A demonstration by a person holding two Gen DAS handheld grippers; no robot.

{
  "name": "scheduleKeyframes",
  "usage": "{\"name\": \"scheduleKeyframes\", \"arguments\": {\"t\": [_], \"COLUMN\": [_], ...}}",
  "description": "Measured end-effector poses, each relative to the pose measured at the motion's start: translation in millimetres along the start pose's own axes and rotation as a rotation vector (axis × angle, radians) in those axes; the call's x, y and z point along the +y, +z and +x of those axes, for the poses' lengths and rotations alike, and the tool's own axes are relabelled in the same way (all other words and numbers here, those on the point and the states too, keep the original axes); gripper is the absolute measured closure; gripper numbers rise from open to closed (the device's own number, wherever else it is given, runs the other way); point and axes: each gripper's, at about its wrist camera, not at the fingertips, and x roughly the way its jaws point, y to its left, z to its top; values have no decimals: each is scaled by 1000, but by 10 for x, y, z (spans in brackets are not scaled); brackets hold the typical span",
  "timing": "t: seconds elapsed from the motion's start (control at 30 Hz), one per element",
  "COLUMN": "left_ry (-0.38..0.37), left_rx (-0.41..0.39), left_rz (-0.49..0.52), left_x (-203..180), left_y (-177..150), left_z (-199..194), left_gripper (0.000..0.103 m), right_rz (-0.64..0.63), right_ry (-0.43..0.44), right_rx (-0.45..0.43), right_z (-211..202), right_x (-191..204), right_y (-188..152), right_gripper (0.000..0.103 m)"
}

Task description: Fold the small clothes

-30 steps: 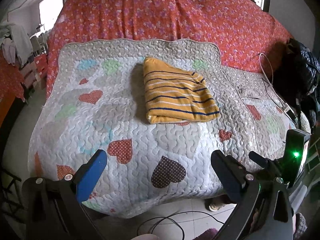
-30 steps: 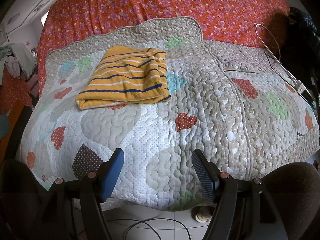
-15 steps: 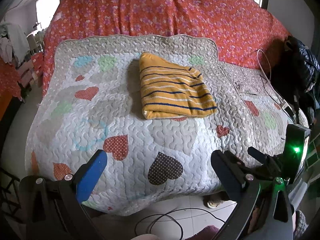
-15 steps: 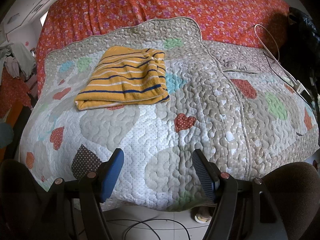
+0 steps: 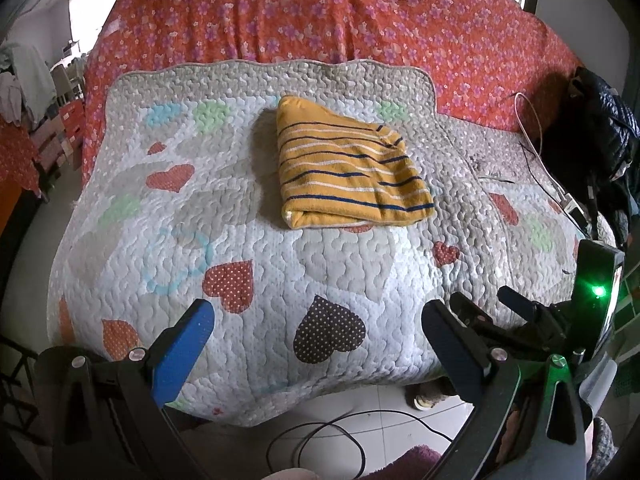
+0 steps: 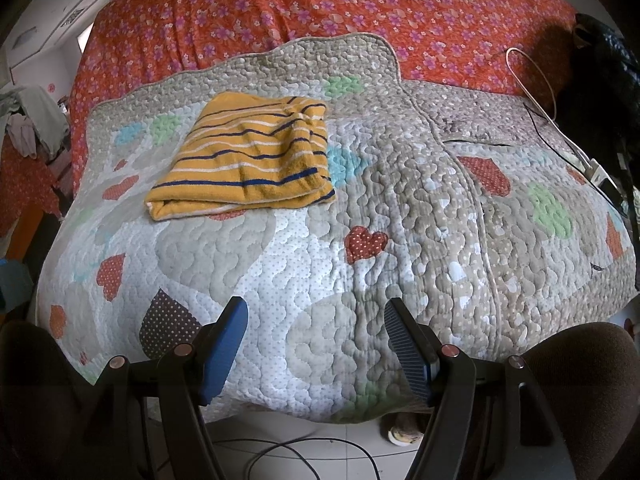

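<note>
While folded, striped garment (image 5: 348, 178) on quilt (image 5: 256, 264), tools apart

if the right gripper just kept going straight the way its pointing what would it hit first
Most likely the bare quilt near the bed's front edge. The open right gripper aims down at it, nothing between its fingers. The folded striped garment lies farther back and left, off that line, though depth is uncertain.
</note>
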Motion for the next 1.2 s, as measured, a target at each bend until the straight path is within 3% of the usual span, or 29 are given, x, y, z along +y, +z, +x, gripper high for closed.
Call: {"name": "scheduleKeyframes", "arguments": {"t": [1.2], "left_ry": [17], "left_rx": [76], "left_rz": [-24], "left_x": [111], "left_y": [-110], "left_z": [233], "left_gripper": [0], "right_rz": [-44], "right_ry": [-11], "right_rx": [11], "right_z": [64], "right_x": [37], "right_y": [-44], "right_gripper": [26]}}
